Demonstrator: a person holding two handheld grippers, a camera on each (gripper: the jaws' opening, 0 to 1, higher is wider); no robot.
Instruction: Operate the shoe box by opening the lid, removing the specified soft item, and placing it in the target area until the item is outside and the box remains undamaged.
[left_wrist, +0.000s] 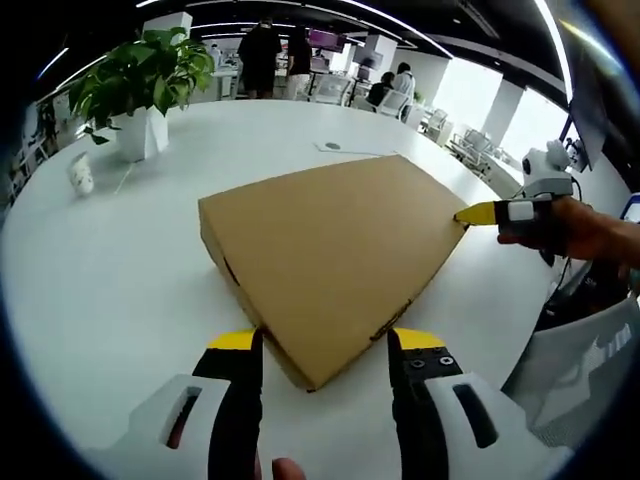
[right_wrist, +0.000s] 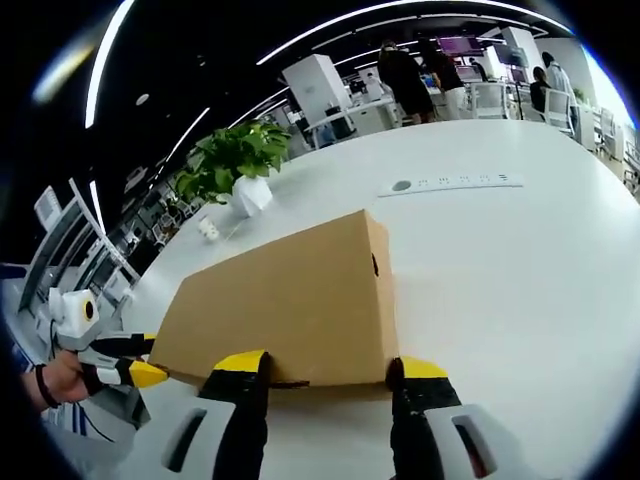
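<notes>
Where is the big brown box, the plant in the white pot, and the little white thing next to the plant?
shoe box (left_wrist: 330, 255): left gripper view, middle of its closed lid.
plant (left_wrist: 140, 70): left gripper view, on its green leaves.
small white object (left_wrist: 81, 175): left gripper view, on its body; too small to identify.

I see a flat brown shoe box (left_wrist: 325, 260) of matt, smooth cardboard. Under it, the white round table (left_wrist: 120, 290) looks smooth with a slight sheen. Beyond the box, a glossy white pot (left_wrist: 140, 133) holds a leafy plant.
</notes>
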